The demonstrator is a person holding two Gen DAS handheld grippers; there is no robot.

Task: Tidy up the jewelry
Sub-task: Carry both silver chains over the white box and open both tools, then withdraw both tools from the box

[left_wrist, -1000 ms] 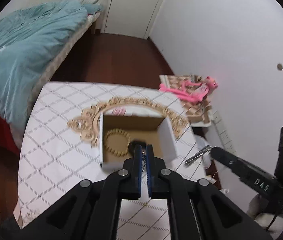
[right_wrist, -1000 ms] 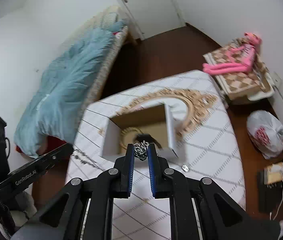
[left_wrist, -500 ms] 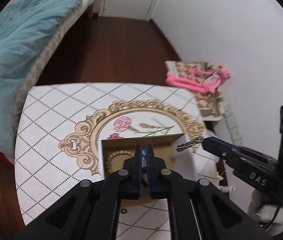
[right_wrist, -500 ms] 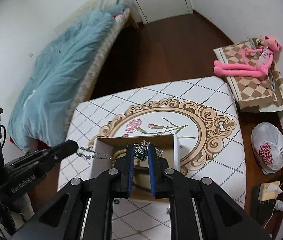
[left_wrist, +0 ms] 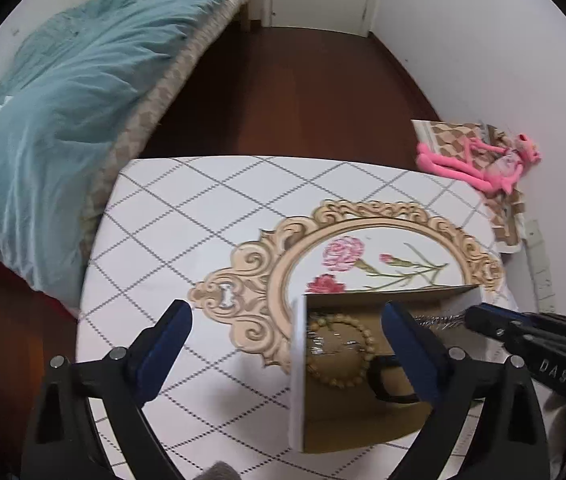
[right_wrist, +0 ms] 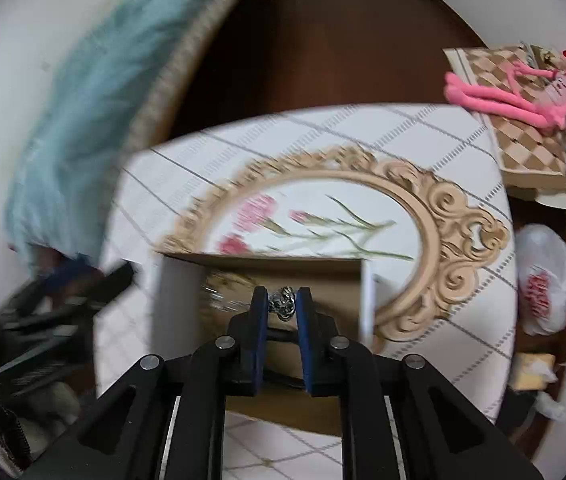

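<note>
An open cardboard box (left_wrist: 363, 420) with a white outer wall (left_wrist: 296, 372) stands on the table (left_wrist: 187, 216). Inside lie a wooden bead bracelet (left_wrist: 341, 350), a black band (left_wrist: 383, 380) and a silver chain (left_wrist: 329, 348). My left gripper (left_wrist: 287, 328) is open wide and empty, its fingers straddling the box's left wall. My right gripper (right_wrist: 281, 306) is shut on one end of a silver chain (right_wrist: 281, 304) and holds it over the box (right_wrist: 187, 304). It shows in the left wrist view (left_wrist: 483, 320) with chain (left_wrist: 439, 318) hanging from its tip at the box's right side.
The table has a white diamond-pattern cloth with a gold oval frame and flowers (left_wrist: 363, 256). A bed with a teal duvet (left_wrist: 63, 92) is at left. A pink plush toy (right_wrist: 519, 88) on a checkered box and a white plastic bag (right_wrist: 543, 280) are on the right floor.
My left gripper has opened wide and let go of its end of the silver chain, which now lies in the box. My right gripper has come lower over the box, still gripping its end.
</note>
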